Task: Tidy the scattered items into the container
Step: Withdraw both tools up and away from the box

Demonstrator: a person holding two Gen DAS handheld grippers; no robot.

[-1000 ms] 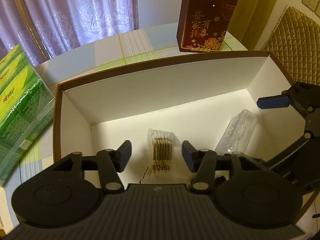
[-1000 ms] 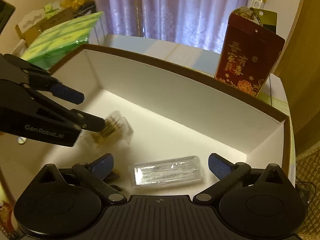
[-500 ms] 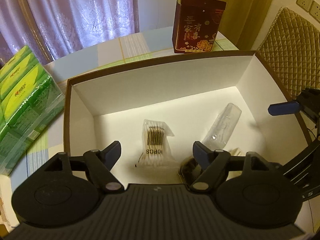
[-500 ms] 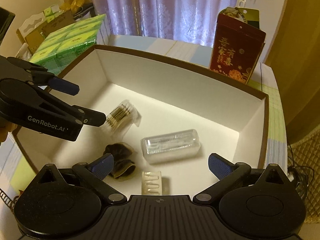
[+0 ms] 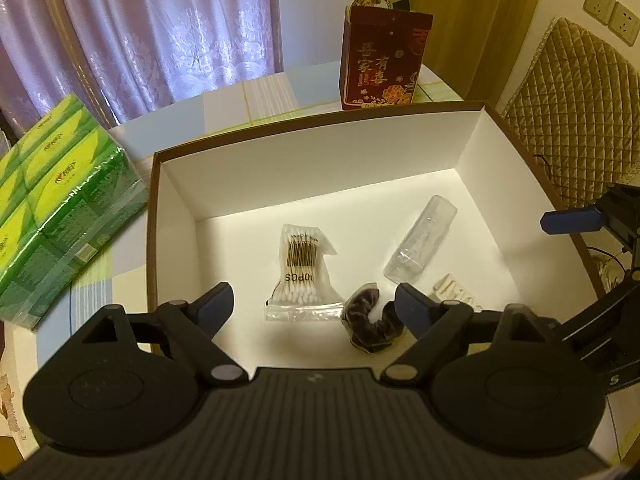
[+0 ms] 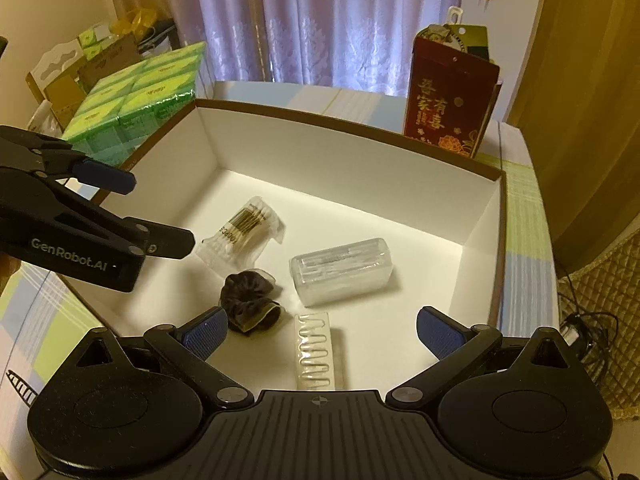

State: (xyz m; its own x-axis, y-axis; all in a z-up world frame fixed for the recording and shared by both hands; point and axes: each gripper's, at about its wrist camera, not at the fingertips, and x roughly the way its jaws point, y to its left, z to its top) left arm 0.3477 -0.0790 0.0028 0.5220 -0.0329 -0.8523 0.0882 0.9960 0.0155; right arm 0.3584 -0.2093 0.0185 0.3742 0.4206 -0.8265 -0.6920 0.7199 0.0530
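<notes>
Cotton swabs in their clear bag (image 5: 301, 270) lie flat on the white floor of the brown-rimmed cardboard box (image 5: 320, 160), beside a dark scrunchie (image 6: 250, 294), a clear plastic case (image 6: 340, 270) and a small blister strip (image 6: 316, 354). Left gripper (image 5: 314, 304) and right gripper (image 6: 318, 330) both hang above the box, jaws spread wide and holding nothing. A green tissue pack (image 5: 52, 224) and a red gift bag (image 5: 382, 66) stand on the table outside the box.
</notes>
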